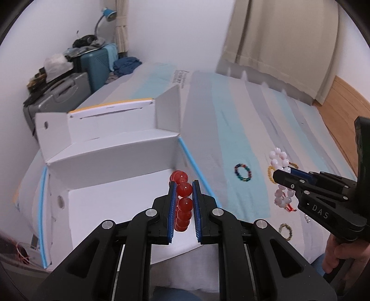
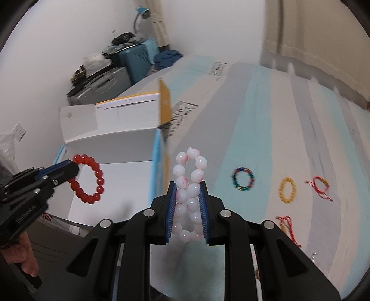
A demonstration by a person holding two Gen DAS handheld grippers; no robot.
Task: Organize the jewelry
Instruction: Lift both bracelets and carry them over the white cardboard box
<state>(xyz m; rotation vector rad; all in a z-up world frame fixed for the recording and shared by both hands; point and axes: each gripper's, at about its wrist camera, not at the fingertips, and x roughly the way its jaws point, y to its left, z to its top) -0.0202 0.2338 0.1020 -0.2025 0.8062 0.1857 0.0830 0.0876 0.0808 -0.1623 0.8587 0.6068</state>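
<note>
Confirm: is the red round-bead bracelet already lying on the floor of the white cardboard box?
No, the red round-bead bracelet hangs in the air, pinched by the left gripper over the white cardboard box.

Ahead of you lies a bed with a striped pale-blue, grey and white sheet (image 1: 231,120). Beige curtains (image 1: 289,34) hang behind it. In the far corner you see a teal hard-shell suitcase (image 1: 97,64), a grey hard-shell suitcase (image 1: 60,92) just beside it, and a blue gooseneck desk lamp (image 1: 107,14) above.
</note>
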